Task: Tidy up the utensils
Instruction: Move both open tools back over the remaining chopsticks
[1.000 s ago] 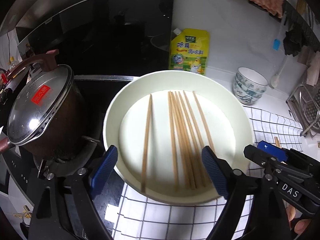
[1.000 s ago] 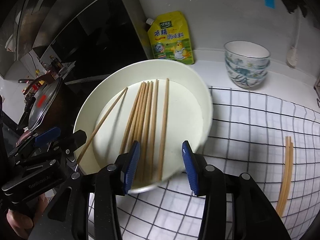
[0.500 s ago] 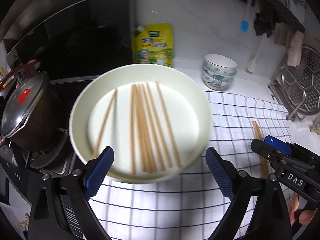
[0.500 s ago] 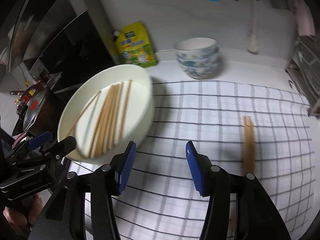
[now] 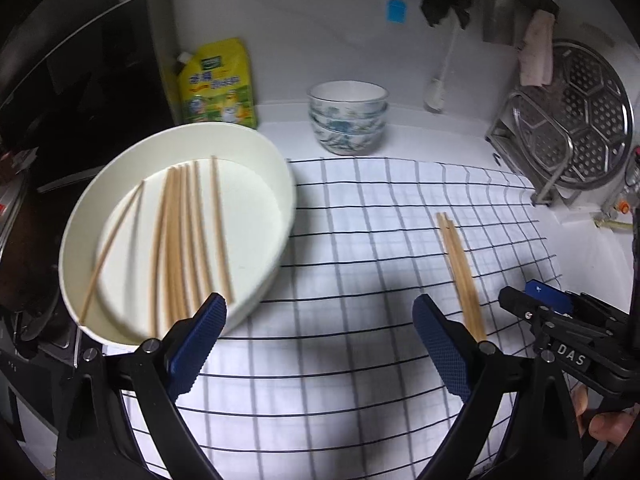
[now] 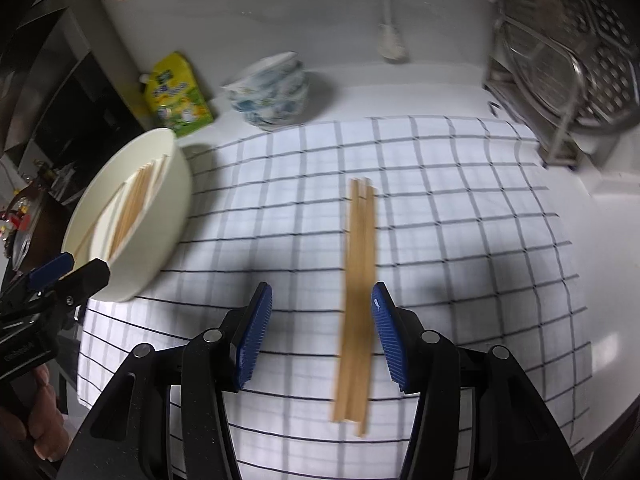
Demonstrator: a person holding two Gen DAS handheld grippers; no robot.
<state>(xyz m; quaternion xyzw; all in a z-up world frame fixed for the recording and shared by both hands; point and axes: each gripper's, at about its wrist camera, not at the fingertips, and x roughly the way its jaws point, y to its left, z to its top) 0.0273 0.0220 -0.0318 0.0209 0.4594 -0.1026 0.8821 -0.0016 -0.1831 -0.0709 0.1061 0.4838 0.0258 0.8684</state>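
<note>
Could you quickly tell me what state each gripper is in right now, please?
Left gripper: open wide, nothing between its jaws.
Right gripper: open, holding nothing; the chopsticks on the cloth lie below its gap, by the right pad.

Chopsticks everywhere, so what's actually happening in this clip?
A person holds a gripper in each hand, sorting chopsticks on a kitchen counter. Most chopsticks lie loose in the white basin, at the left edge of the checked cloth. A small bundle of chopsticks lies on the cloth. The right gripper hovers open over that bundle's near end, not gripping it. The left gripper is wide open and empty.
</note>
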